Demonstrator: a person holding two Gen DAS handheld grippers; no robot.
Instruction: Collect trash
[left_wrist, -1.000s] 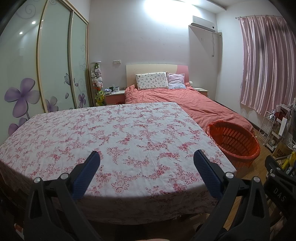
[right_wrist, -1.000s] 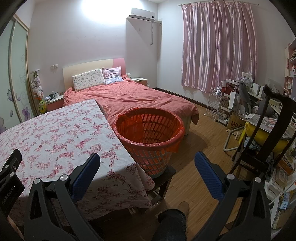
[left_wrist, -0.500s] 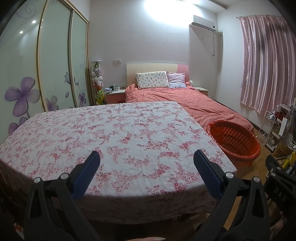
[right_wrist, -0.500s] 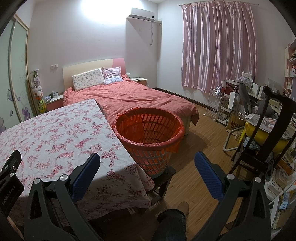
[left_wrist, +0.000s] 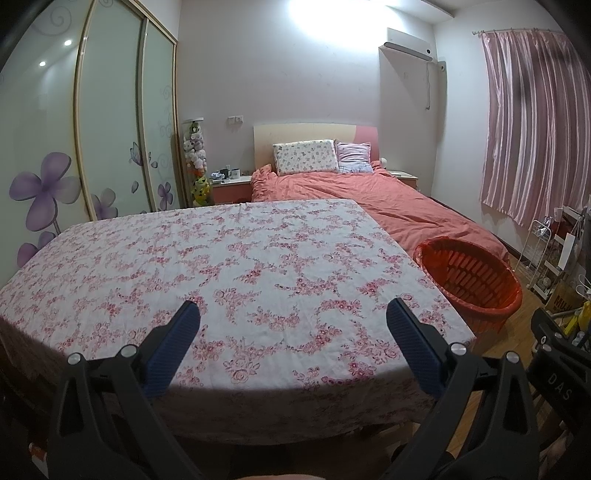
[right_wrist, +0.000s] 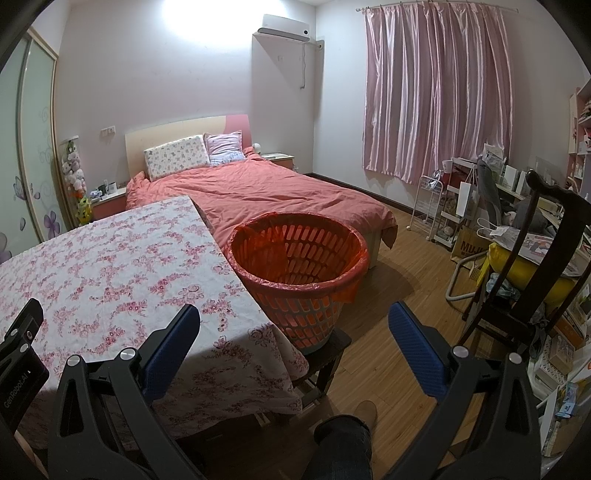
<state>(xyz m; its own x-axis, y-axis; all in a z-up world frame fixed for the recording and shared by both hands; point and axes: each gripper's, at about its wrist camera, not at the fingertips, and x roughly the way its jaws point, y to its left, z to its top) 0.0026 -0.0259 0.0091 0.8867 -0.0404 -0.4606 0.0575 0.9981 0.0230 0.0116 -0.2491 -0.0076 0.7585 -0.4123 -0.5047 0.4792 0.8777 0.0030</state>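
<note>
I see a bed under a salmon-red duvet (left_wrist: 391, 206), shiny pink curtains (right_wrist: 439, 92) and a dark wooden chair (right_wrist: 532, 266).

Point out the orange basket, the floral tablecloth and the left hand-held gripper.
orange basket (right_wrist: 295, 258), right wrist view, on its inner slatted wall.
floral tablecloth (left_wrist: 221, 266), left wrist view, on its bare middle.
left hand-held gripper (left_wrist: 293, 317), left wrist view, midway between its open fingertips.

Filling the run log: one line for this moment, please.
left gripper open, empty | right gripper open, empty | orange basket beside table | no trash visible
</note>
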